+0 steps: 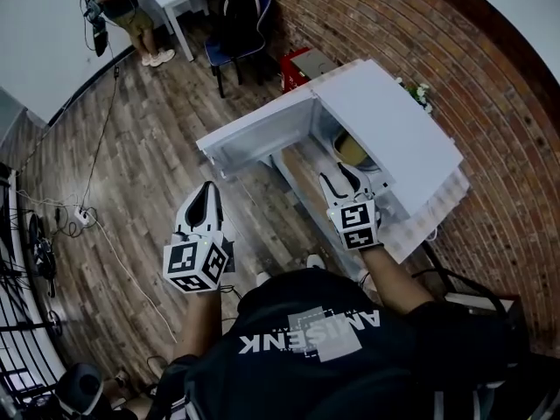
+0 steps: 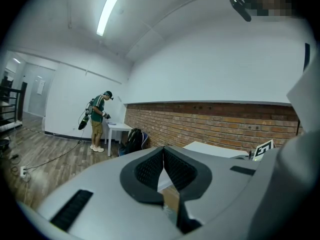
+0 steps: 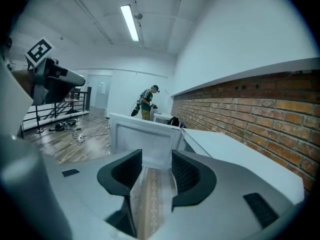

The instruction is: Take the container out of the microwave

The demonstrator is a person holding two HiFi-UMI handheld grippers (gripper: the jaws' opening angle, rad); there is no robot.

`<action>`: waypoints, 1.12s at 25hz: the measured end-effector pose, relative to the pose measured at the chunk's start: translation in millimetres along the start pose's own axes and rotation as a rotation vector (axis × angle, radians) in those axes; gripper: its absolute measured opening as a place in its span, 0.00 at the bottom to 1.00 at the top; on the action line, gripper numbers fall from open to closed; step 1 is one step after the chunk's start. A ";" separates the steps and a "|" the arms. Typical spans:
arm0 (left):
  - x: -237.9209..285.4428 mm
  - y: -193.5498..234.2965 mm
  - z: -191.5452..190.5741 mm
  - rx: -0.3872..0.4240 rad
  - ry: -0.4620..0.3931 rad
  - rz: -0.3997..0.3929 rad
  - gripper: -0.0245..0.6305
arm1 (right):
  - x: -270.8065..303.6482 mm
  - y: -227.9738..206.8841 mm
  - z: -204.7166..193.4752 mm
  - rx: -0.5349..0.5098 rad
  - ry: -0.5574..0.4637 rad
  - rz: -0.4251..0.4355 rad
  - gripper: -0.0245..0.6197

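Above the wood floor [image 1: 157, 147], by the brick wall [image 1: 490, 103], my left tongs [image 1: 208, 191] are pinched together and empty. My right tongs [image 1: 339, 175] stand apart and empty before the open microwave [image 1: 394, 129], with the container [image 1: 352, 151] inside.

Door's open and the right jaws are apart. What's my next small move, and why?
Probably swing the right gripper toward the cavity. Its jaws are apart and empty, but its own view faces the open door, while the container sits inside the microwave.

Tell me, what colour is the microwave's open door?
White. The microwave door shows best in the head view, where it stands swung wide open.
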State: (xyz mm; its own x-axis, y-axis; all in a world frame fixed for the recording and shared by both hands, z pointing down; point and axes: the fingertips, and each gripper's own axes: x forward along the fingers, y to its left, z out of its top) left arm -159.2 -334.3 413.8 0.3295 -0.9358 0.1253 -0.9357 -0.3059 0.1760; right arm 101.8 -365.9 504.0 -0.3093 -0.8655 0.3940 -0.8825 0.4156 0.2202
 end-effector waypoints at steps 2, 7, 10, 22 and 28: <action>2.0 -1.2 -1.9 0.006 -0.004 0.008 0.06 | 12.5 -3.2 -11.4 0.004 0.015 -0.019 0.37; 12.8 -8.8 -11.0 -0.004 0.008 0.010 0.06 | 34.8 -20.2 -30.9 -0.024 0.056 -0.083 0.37; 14.4 -9.9 -17.9 -0.008 0.024 0.010 0.06 | 48.3 -26.5 -45.9 -0.016 0.096 -0.119 0.37; 9.6 -8.3 -22.0 -0.003 0.047 0.052 0.06 | 97.4 -56.3 -93.0 -0.029 0.226 -0.225 0.37; 6.7 -15.4 -22.9 0.017 0.057 0.048 0.06 | 119.6 -70.0 -109.1 -0.015 0.282 -0.234 0.37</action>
State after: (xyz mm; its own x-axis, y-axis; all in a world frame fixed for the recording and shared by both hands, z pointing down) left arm -139.7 -331.8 434.3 0.2905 -0.9382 0.1882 -0.9524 -0.2645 0.1516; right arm 165.3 -468.0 633.1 0.0118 -0.8276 0.5612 -0.9117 0.2215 0.3459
